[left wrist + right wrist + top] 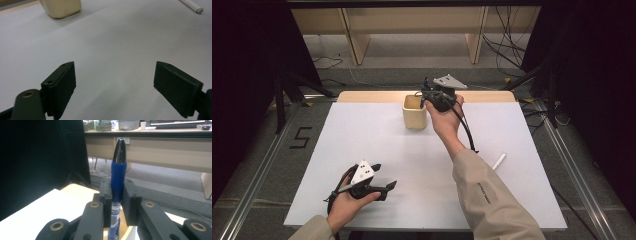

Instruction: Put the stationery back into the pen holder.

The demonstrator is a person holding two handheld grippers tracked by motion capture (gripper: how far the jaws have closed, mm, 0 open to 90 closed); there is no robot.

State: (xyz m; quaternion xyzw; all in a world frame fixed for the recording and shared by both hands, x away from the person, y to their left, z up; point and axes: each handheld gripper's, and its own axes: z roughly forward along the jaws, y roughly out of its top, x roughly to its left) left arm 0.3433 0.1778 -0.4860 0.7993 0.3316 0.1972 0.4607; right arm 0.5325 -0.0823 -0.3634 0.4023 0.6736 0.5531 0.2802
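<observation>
Right gripper view shows the right gripper point(117, 195) clamped on an upright blue marker point(118, 177) with a glossy black tip, its lower end above the cream cup point(414, 112). High view adds the left gripper point(382, 182), jaws apart on white paper point(377, 145).

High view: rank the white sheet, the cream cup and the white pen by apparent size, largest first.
1. white sheet
2. cream cup
3. white pen, slimmest, though it lies nearer the camera than the cup.
</observation>
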